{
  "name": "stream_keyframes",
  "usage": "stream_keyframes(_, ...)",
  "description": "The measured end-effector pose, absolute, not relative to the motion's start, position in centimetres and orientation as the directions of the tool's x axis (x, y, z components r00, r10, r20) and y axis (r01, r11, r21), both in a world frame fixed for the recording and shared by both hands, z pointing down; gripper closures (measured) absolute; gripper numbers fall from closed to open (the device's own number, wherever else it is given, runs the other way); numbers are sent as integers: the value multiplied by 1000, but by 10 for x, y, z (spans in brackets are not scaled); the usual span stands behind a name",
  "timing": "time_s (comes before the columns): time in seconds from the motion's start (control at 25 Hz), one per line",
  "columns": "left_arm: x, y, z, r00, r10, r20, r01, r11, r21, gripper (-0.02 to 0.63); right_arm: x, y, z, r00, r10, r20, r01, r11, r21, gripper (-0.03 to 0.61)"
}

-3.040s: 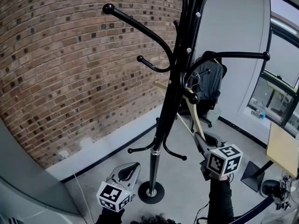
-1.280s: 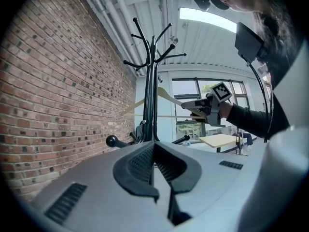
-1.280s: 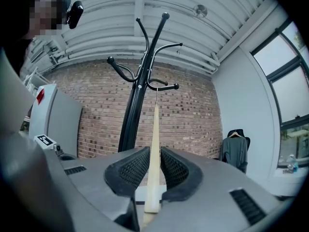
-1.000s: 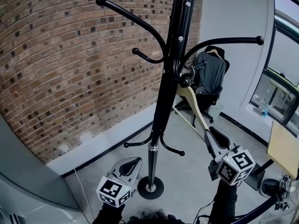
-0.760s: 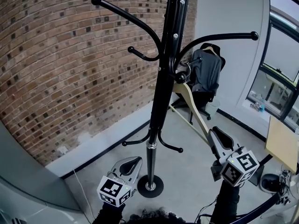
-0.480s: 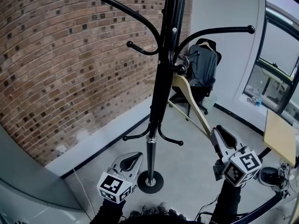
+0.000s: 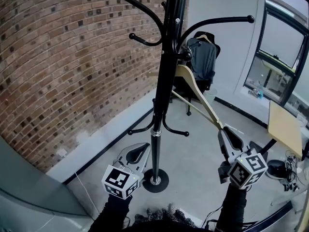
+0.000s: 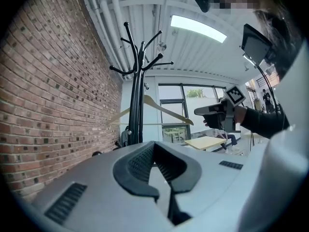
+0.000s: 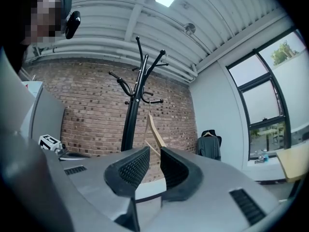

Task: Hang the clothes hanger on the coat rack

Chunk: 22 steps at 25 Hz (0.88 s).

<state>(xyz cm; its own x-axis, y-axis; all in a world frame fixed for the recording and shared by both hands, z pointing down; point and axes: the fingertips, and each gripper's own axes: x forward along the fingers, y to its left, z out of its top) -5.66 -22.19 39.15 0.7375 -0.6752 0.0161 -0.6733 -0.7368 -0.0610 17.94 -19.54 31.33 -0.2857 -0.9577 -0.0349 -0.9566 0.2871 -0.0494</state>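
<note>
"Hanger (image 7: 195,88) is hanging off the rack (image 7: 163,81) on its own now, isn't it?"

"It's looking that way. Its top is sitting over a short peg (image 7: 185,55) high on the rack, and in the head view its near arm is running down toward the right gripper (image 7: 228,132). Three seconds ago that gripper was up close under the peg, clamping the arm. Now it is sitting lower and farther back."

"Is it letting go, or still pinching the end?"

"Letting go, I'm judging. In the right gripper view its jaws are standing apart with nothing between them, and the hanger is showing through the gap, farther off. From the head view the hanger's low end is lying just beside the jaw tips, so I'm not ruling out a light touch."

"And the left gripper (image 7: 140,150)?"

"It is idling low near the rack's base (image 7: 155,181), jaws pressed together on nothing, much as it has been doing all along."

"So the task is wrapping up?"

"Seemingly. The weight is now resting on the peg rather than on the gripper. I'm only wondering whether the hanger is settling or swinging as the gripper is clearing it. If the top is seated fully over the peg, nothing more is needed."
</note>
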Motion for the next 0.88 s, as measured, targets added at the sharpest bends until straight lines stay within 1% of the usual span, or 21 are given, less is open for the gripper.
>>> stream_keyframes(0.28, -36, -224, 366, 730, -683, -37, -684, -728, -48, 606, 168, -188, 329, -277, -961, 9, -960, 277, -36, 518)
stream_keyframes(0.44, -26, -213, 356, 720, -691, -57, -694, -718, -57, 606, 162, -180, 339, -299, -954, 16, -953, 298, -47, 518)
stream_keyframes(0.6, -18, -196, 358, 713, -699, -53, -701, -711, -52, 606, 165, -164, 349, -316, -948, 31, -947, 313, -69, 520)
stream_keyframes(0.88, 2, -165, 363, 706, -708, -35, -708, -704, -49, 606, 156, -139, 377, -396, -916, 71, -917, 390, -84, 520)
